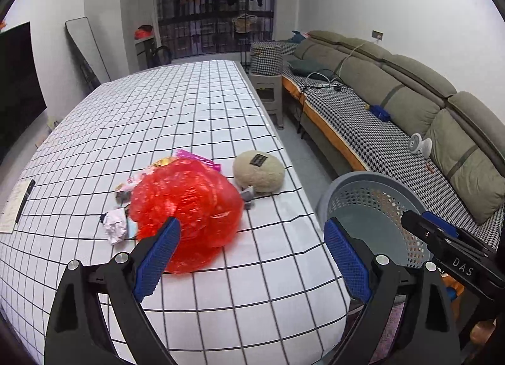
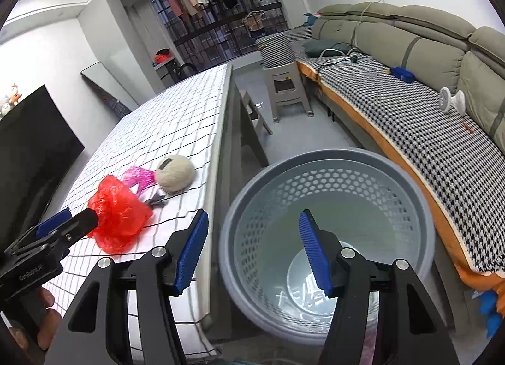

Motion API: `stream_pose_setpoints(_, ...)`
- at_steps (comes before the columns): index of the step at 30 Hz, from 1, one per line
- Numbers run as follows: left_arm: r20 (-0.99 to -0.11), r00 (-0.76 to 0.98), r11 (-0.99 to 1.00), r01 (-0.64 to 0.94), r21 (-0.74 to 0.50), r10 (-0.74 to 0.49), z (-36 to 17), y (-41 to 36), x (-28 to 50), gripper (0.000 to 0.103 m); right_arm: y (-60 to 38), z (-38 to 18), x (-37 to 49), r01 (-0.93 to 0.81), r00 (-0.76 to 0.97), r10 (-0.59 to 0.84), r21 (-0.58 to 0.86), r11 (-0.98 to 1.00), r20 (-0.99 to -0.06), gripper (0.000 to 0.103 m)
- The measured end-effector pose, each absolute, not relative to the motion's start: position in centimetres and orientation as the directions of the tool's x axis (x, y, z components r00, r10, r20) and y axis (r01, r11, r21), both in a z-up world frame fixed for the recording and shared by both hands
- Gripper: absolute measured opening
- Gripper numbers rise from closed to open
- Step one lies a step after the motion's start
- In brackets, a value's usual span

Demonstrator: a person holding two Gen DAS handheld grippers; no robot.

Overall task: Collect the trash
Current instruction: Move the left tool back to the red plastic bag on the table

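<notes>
L tongs (image 1: 252,251) & R tongs (image 2: 254,251) both agape, empty; red bag (image 1: 186,213) hides trash pile (partly).

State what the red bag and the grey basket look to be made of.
Red bag: thin plastic film, seemingly; glossy, crinkled and translucent.
Grey basket: likely moulded rigid plastic; smooth matte rim, with regular round holes through the wall.

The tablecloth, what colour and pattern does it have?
The tablecloth is white with a grid of thin black lines. It shows best in the left wrist view.
</notes>
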State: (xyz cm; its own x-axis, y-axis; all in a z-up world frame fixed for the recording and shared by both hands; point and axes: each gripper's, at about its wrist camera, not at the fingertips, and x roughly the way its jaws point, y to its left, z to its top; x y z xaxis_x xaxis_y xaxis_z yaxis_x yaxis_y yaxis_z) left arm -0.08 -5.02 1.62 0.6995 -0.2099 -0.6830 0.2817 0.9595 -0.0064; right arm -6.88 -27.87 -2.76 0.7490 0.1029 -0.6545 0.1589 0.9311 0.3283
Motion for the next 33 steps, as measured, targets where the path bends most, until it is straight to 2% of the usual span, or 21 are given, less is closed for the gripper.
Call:
stream_pose_setpoints(14,-0.710,0.698,0.989,0.145,0.008,-0.097,0.6,-0.1,0.8,0.090,-23.9,-3.5,-4.1,0.048,0.712,0.207,0.340,0.939,-0.671,0.058)
stream_pose_setpoints(33,-0.746,0.655,0.986,0.166,-0.012,-0.119,-1.0,-0.9,4.1,0.090,-23.4,-4.2,-2.0,0.061,0.688,0.198,0.328,0.943,-0.698,0.058)
